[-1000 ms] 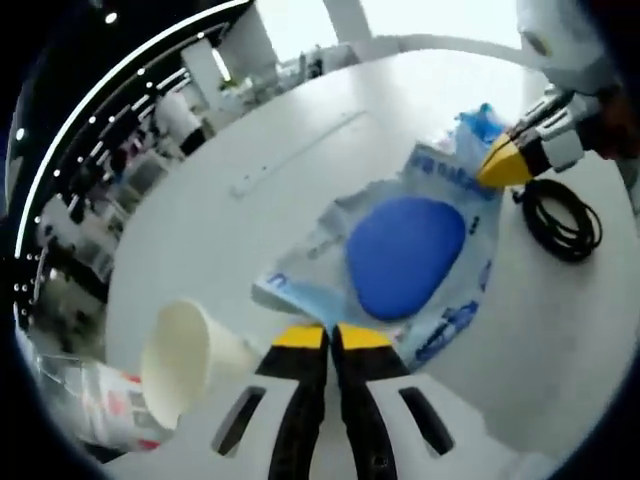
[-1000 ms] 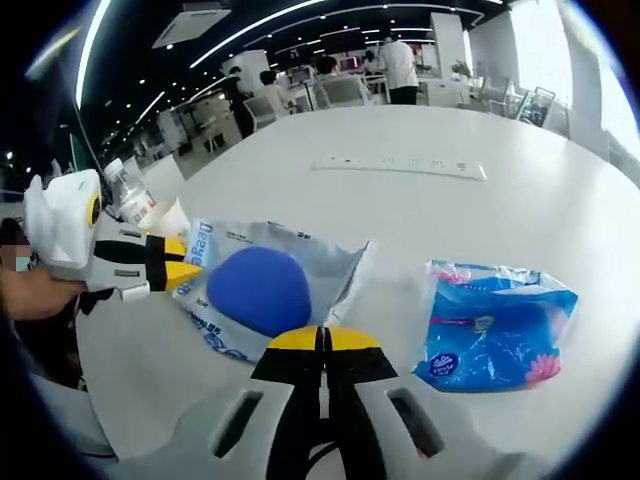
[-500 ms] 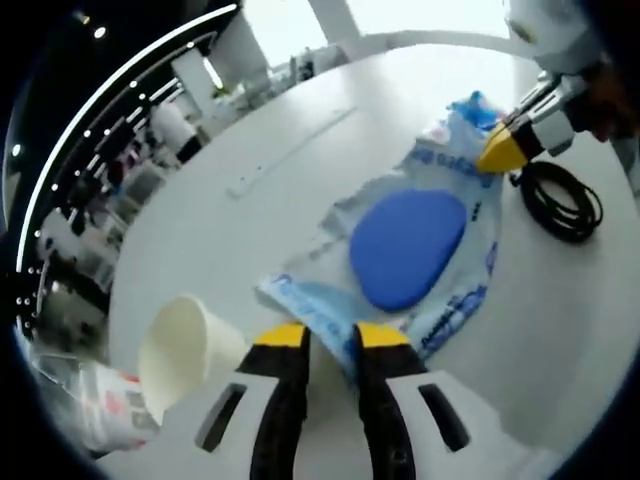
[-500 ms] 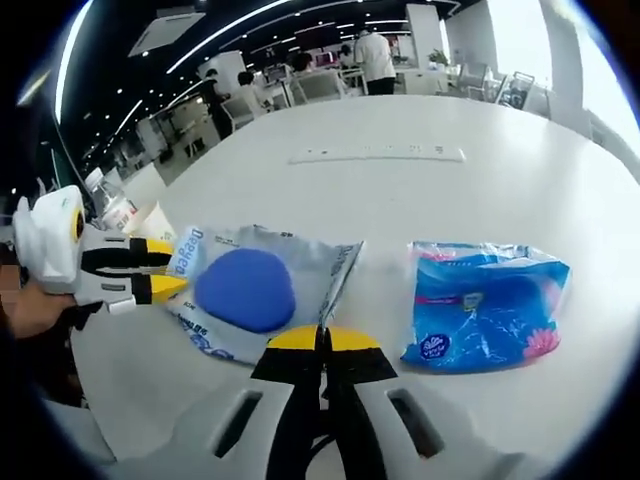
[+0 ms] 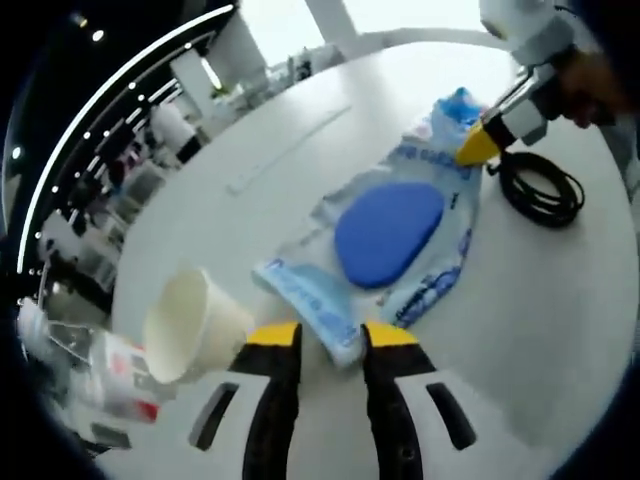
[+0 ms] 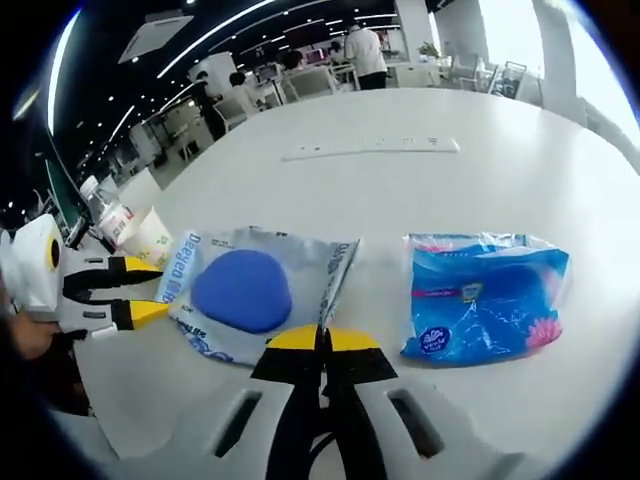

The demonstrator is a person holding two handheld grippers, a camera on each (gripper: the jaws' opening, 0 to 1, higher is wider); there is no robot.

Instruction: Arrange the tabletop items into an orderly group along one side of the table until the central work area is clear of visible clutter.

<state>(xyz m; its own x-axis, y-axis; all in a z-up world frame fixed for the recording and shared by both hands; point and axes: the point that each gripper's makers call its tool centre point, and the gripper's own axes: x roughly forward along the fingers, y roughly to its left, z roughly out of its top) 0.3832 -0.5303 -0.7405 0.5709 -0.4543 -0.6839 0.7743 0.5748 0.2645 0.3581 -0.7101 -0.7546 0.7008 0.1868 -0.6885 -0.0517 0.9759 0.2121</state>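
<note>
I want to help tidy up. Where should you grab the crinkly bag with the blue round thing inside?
Probably by the flat corner of the clear bag nearest the left tool, whose open jaws already straddle that edge. The blue pad bulges in the middle, too wide to pinch, while the thin rim lies flat on the table and sticks out.

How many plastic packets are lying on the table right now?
2: the clear packet with the blue pad between both grippers, and the blue tissue packet beside it. Others may be hidden.
</note>
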